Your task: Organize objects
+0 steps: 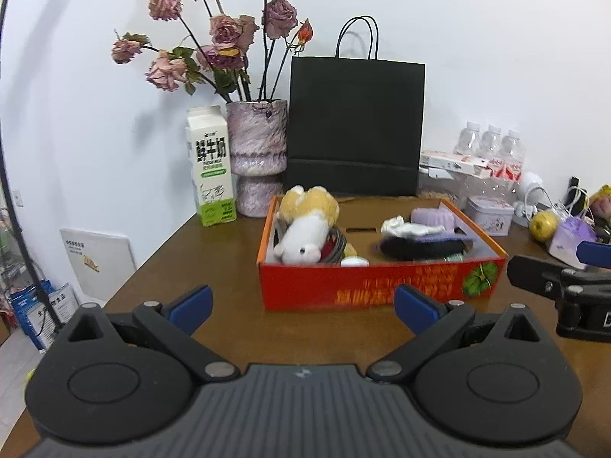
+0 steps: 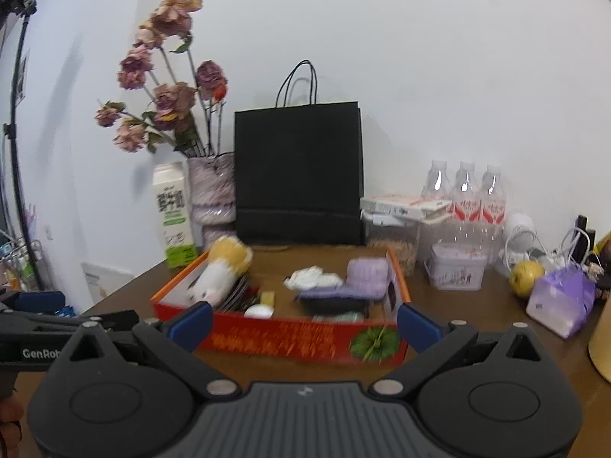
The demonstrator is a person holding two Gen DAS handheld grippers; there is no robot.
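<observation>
— Left claw (image 1: 303, 309)?
— Spread wide, blue fingertips (image 1: 191, 307) well apart, nothing between them. Hovering over the brown table (image 1: 214, 263), just in front of the red box (image 1: 378, 282).
— Right claw (image 2: 304, 326)?
— Likewise released, empty, poised near the front wall of that same box (image 2: 290, 339). Also visible at the right edge of the left wrist view (image 1: 565, 286).
— Inside the box?
— At the left end, a plush toy (image 1: 305, 225), white and yellow, lying tilted against the wall. At the right end, a white crumpled cloth (image 1: 401, 227) on top of something purple and knitted (image 1: 435, 219), with a dark item (image 1: 416, 248) beneath. Small bits between, too blurred to name.
— Behind the box?
— Black paper bag (image 1: 355, 126) upright against the wall. Left of it, a mottled vase (image 1: 257, 152) of dried roses (image 1: 214, 34), then a milk carton (image 1: 210, 168) just beside the vase.
— To the right?
— Three water bottles (image 2: 464, 194), a small tin (image 2: 456, 269), a yellow-green apple (image 2: 527, 276), a purple packet (image 2: 561, 301) touching the apple or nearly so; cannot tell which.
</observation>
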